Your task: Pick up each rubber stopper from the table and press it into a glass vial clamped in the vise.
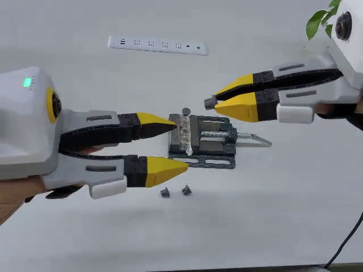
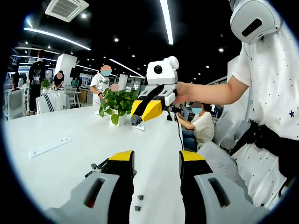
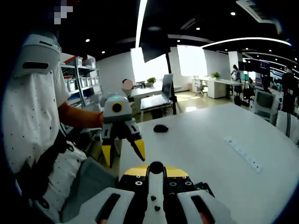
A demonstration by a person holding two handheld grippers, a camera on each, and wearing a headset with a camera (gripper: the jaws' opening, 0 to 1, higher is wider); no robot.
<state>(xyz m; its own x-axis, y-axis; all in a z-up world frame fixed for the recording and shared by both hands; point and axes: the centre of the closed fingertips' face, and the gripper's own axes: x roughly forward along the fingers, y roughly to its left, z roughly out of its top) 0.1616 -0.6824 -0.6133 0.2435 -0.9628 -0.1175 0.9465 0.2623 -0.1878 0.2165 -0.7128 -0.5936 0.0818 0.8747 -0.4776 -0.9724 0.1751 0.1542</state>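
Note:
A small black vise [image 1: 211, 148] on the white table clamps a row of glass vials [image 1: 184, 135]; one dark rubber stopper [image 1: 185, 111] sits at the row's far end. Two loose stoppers [image 1: 165, 192] [image 1: 186, 190] lie on the table just in front of the vise. My right gripper [image 1: 218, 99] hovers above and right of the vise, shut on a dark stopper [image 1: 209, 103], which also shows between its yellow tips [image 3: 156, 167]. My left gripper [image 1: 177, 146] is open just left of the vise, nothing between its fingers [image 2: 122, 157].
A white power strip [image 1: 157, 45] lies at the table's far side. Green plant leaves [image 1: 320, 20] show at the top right. A black cable [image 1: 347, 241] runs off the right front edge. A computer mouse [image 3: 160, 128] sits further along the table. People stand in the background.

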